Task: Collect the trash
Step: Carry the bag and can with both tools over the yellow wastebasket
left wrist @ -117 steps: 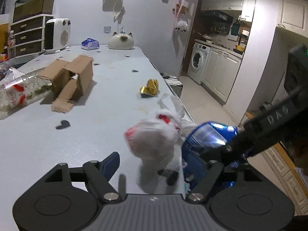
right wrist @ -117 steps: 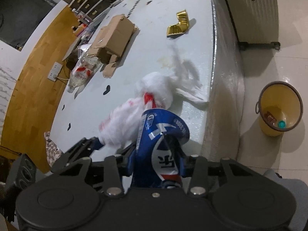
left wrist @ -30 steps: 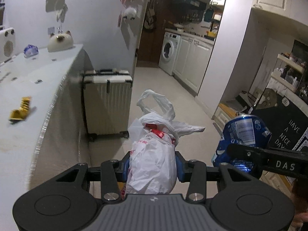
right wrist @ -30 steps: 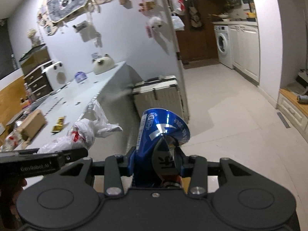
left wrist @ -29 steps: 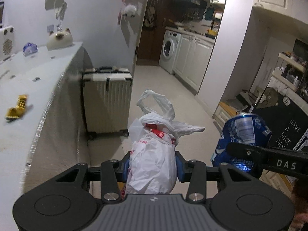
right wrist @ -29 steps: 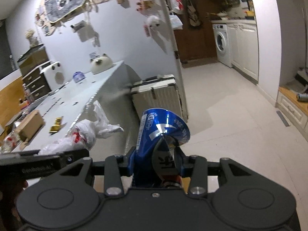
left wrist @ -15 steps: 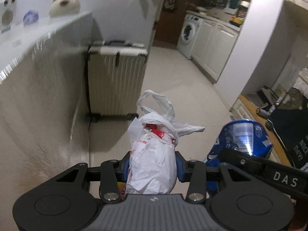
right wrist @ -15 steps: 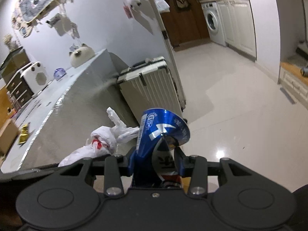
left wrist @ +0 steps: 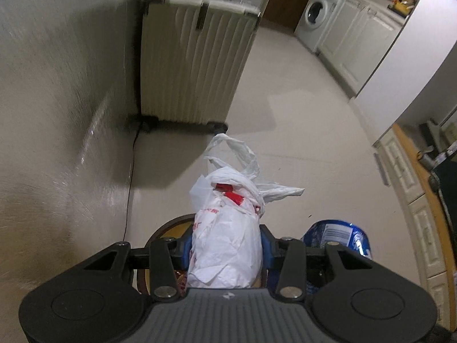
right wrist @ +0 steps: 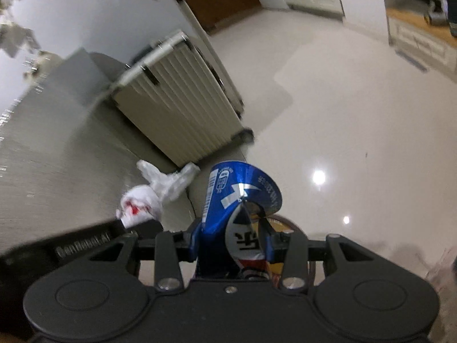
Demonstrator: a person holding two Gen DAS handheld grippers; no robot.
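Note:
My left gripper (left wrist: 226, 247) is shut on a knotted white plastic bag (left wrist: 228, 237) with red print, its handles sticking forward. My right gripper (right wrist: 232, 244) is shut on a crushed blue drink can (right wrist: 228, 200). In the left wrist view the blue can (left wrist: 337, 235) shows at the lower right, beside the bag. In the right wrist view the white bag (right wrist: 142, 203) shows at the left, with the other gripper's black body beneath it. Both grippers point steeply down over the floor. A round yellow bin rim (left wrist: 168, 227) lies just below the left gripper and also shows as a bin rim (right wrist: 288, 223) behind the can.
A cream ribbed suitcase (left wrist: 194, 65) stands on wheels against the grey counter side (left wrist: 57, 114). Pale glossy floor (right wrist: 357, 143) stretches ahead. White cabinets and a washing machine (left wrist: 317, 20) line the far right.
Both grippers have dropped from counter height toward the floor and tilted further down. The countertop has left view, the suitcase looms larger, and the bin rim has appeared beneath them. Both grips are unchanged.

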